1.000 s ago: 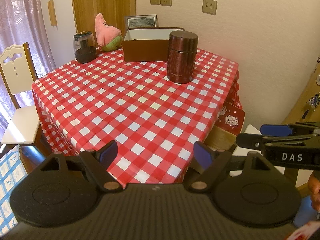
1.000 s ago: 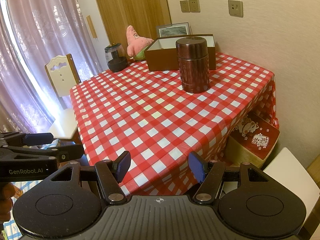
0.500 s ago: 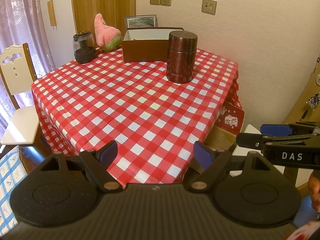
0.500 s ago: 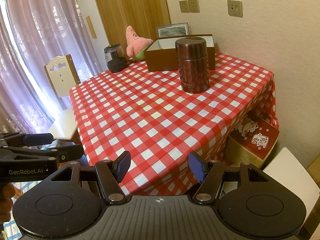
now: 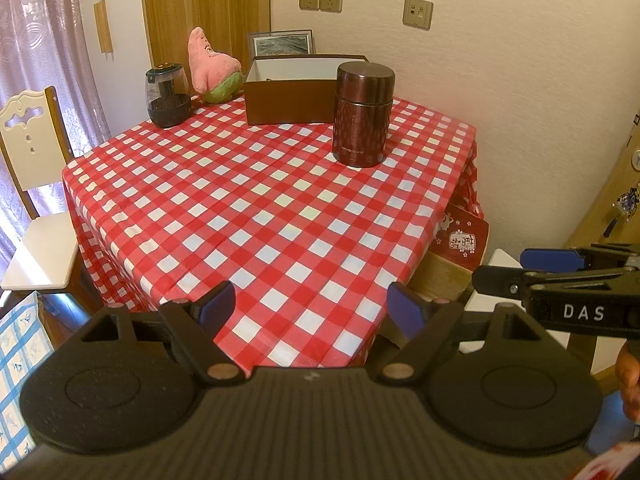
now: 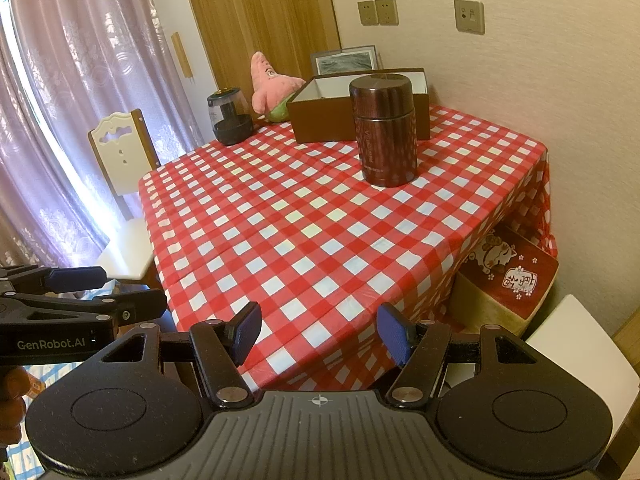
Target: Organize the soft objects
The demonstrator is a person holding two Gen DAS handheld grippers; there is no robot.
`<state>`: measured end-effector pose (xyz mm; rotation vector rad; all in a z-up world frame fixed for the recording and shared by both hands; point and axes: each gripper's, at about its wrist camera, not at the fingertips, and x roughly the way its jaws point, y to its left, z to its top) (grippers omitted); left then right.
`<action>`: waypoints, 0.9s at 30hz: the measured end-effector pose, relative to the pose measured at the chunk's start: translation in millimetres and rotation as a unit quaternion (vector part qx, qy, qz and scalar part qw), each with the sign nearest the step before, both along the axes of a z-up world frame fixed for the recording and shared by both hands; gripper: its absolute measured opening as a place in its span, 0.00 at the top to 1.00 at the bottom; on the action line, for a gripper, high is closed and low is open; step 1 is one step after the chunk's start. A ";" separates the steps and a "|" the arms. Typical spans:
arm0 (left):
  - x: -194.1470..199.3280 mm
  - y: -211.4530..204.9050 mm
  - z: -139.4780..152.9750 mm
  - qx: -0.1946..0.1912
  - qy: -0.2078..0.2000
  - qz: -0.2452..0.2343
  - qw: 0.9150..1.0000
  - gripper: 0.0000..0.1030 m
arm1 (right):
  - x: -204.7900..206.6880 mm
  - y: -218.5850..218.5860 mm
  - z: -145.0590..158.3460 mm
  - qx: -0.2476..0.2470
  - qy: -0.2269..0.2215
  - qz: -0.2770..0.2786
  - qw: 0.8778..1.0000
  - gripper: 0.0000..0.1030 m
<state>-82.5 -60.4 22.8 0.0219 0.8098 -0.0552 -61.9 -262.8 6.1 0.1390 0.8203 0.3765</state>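
Both the left gripper (image 5: 310, 308) and right gripper (image 6: 320, 334) hang wide and hold nothing at the bottom, while the pink plush (image 5: 210, 66) sits upper left on the desk (image 5: 280, 208) beside the box (image 5: 296, 92).

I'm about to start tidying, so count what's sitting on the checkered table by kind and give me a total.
Soft toys: 1, the pink plush
Boxes: 1, the brown box
Canisters: 1, the dark metal canister
Glass jars: 1, the dark-based jar
Total: 4

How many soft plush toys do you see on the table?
1. The pink star-shaped plush toy leans at the far edge of the red checkered table, between the dark glass jar and the open brown box. The box's inside is partly hidden.
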 end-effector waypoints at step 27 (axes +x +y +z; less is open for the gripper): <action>1.8 0.2 0.2 0.002 -0.001 0.001 1.000 0.21 | 0.8 -1.0 -0.5 0.001 0.000 0.000 1.000 0.38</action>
